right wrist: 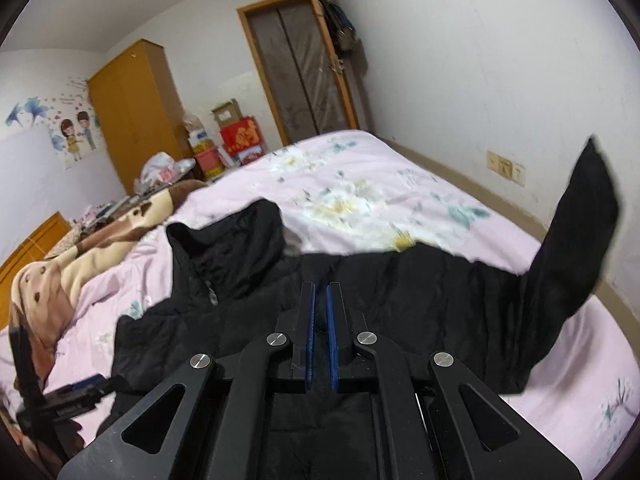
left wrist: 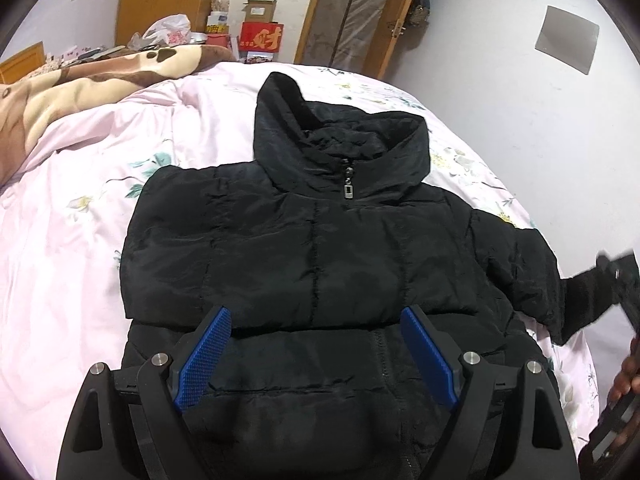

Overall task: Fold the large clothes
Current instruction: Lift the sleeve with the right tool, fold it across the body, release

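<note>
On the pink floral bedspread (left wrist: 80,240) a black puffer jacket (left wrist: 320,248) lies front up, zipped to the collar, its hood (left wrist: 288,120) pointing toward the far edge of the bed. One sleeve is folded across the chest, its lower edge running straight across just beyond the left gripper's fingertips. The left gripper (left wrist: 316,322) hangs over the jacket's lower front with its blue pads (left wrist: 204,360) spread wide and nothing between them but open air above the cloth.

The other sleeve (right wrist: 576,248) trails off the jacket's side toward the bed edge nearest the wall; in the right wrist view its cuff end stands up, blurred. The right gripper (right wrist: 321,292) has its pads drawn almost together. Dark fabric lies right under and around its fingers, and it may be pinching the sleeve, though the narrow slit between the pads shows no cloth clearly.

Bare bedspread lies open beyond the hood and on the jacket's left, up to a rumpled brown and cream blanket (left wrist: 80,80). The right side is tighter, with the mattress edge and white wall (right wrist: 480,80) close by.

Past the bed's head, a red box (left wrist: 262,38) sits with an open cardboard carton (left wrist: 260,10) stacked on it; what the carton holds is hidden. A white plastic bag (left wrist: 168,30) sits beside them, in front of an orange wardrobe (right wrist: 132,112).
</note>
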A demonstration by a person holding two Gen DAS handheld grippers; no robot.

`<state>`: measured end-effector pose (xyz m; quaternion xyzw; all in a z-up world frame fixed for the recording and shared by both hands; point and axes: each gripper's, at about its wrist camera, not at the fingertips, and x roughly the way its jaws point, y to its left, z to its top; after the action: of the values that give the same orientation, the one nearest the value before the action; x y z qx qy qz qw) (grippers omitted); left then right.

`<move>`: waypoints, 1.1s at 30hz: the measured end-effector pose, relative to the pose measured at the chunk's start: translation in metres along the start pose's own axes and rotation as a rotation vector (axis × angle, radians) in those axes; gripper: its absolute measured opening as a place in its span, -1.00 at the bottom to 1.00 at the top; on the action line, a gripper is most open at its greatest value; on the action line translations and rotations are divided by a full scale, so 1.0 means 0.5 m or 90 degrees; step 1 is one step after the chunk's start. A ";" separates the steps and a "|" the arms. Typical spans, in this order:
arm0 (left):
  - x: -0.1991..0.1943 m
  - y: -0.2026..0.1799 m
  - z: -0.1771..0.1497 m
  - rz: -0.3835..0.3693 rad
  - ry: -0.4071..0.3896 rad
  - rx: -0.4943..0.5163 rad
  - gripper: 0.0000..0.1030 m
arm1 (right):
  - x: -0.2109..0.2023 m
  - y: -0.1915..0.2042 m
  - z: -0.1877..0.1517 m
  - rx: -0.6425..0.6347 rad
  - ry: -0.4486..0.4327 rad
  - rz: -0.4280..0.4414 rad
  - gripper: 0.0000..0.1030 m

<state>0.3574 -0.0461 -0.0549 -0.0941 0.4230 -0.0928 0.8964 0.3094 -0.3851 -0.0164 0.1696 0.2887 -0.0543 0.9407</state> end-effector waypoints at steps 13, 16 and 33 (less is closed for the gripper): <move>0.037 -0.107 -0.025 -0.052 0.025 0.051 0.68 | -0.107 -0.300 -0.129 0.277 -0.005 -0.187 -0.04; 0.046 -0.139 -0.033 -0.056 0.033 0.074 0.68 | -0.102 -0.367 -0.137 0.352 -0.010 -0.207 0.13; 0.094 -0.178 -0.047 -0.056 0.066 0.095 0.68 | -0.004 -0.474 -0.101 0.440 0.007 -0.171 -0.45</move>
<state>0.3607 -0.1459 -0.0824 -0.0410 0.4559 -0.1678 0.8731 0.2336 -0.5895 -0.1227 0.4380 0.2780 -0.2710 0.8108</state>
